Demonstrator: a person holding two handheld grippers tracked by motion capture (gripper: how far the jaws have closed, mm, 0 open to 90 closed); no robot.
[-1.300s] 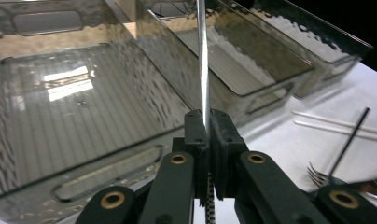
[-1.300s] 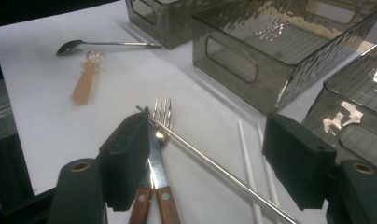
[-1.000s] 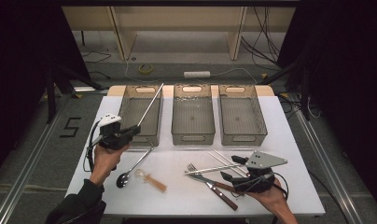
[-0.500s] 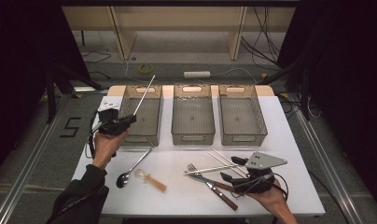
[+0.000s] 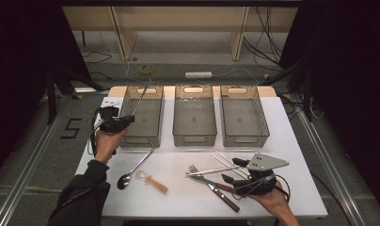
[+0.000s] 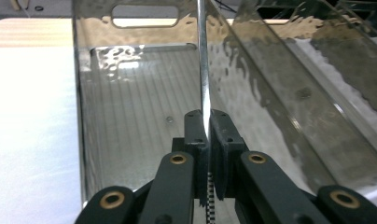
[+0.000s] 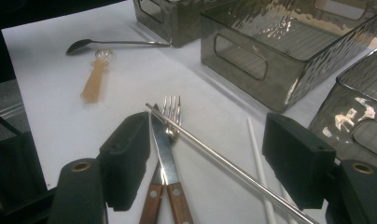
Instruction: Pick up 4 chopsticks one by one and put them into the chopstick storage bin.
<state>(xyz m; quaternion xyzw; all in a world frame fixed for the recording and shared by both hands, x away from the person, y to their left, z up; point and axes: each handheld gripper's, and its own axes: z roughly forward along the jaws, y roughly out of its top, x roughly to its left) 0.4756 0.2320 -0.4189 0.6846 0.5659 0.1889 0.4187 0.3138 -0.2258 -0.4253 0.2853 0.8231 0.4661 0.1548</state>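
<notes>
My left gripper (image 5: pixel 126 119) is shut on a long metal chopstick (image 5: pixel 141 99), which slants up and away over the left grey bin (image 5: pixel 137 140). In the left gripper view the chopstick (image 6: pixel 204 65) rises straight from the closed jaws (image 6: pixel 205 120) above that bin's bare floor (image 6: pixel 130 121). My right gripper (image 5: pixel 233 171) rests low at the table's front right and is open. Between its pads (image 7: pixel 127 156) lie a second metal chopstick (image 7: pixel 214 158), a wooden-handled knife (image 7: pixel 162 149) and a fork (image 7: pixel 172 109).
Three grey bins stand in a row: left, middle (image 5: pixel 194 140) and right (image 5: pixel 244 140). A metal spoon (image 5: pixel 134 169) and a clear spoon with an orange handle (image 5: pixel 153 182) lie at the front left. White chopsticks (image 7: pixel 258 154) lie by the right gripper.
My left gripper has carried the metal chopstick away from the person, to beside the left bin's near corner. The right gripper has stayed put and open.
</notes>
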